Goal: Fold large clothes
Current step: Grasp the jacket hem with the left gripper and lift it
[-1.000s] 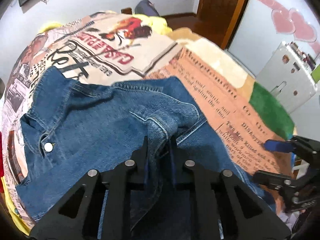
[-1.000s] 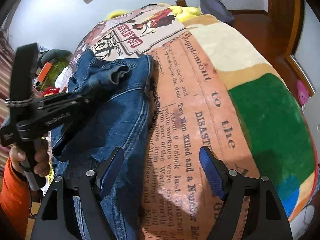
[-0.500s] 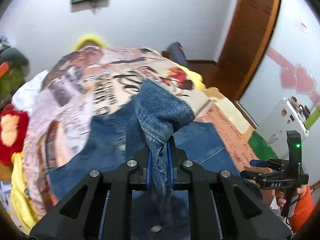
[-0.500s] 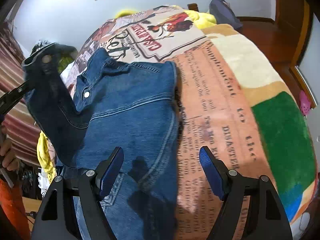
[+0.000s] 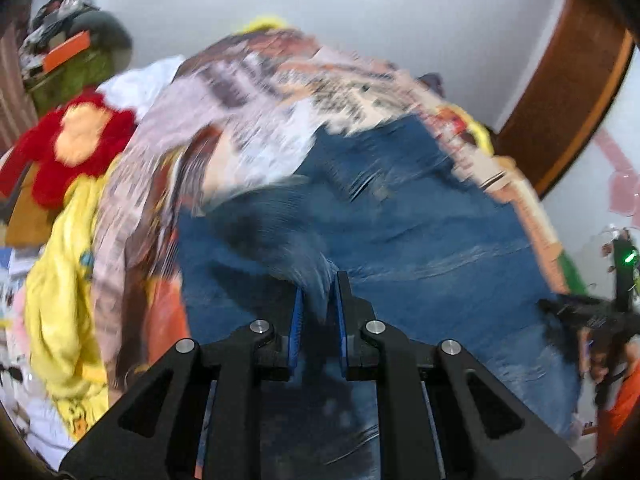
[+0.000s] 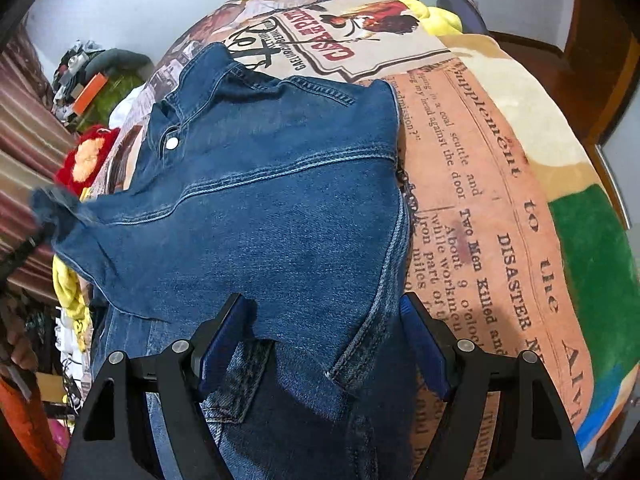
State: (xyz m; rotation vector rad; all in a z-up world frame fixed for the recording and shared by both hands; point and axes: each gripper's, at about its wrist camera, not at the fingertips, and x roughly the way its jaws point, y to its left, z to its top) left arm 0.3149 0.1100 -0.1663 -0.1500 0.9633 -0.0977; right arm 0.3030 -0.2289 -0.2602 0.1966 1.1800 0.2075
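Note:
A blue denim jacket (image 6: 280,208) lies back-up on a bed, its collar at the far end. My left gripper (image 5: 318,300) is shut on a sleeve end (image 5: 304,268) of the denim jacket (image 5: 420,240); that view is blurred by motion. In the right wrist view the held sleeve (image 6: 56,208) stretches out past the left side of the bed. My right gripper (image 6: 320,332) stands open above the jacket's lower right part, the pads apart from the cloth. The other gripper (image 5: 588,312) shows blurred at the right edge of the left wrist view.
The bed carries a newspaper-print blanket (image 6: 472,184) with a green patch (image 6: 592,264) at the right. A red plush toy (image 5: 72,148) and yellow cloth (image 5: 60,304) sit beside the bed on the left. A wooden door frame (image 5: 568,92) stands at the far right.
My left gripper has pulled the sleeve off the jacket's back and out to the left, so the jacket now lies spread. The right gripper has shifted left over the jacket's lower part, staying open.

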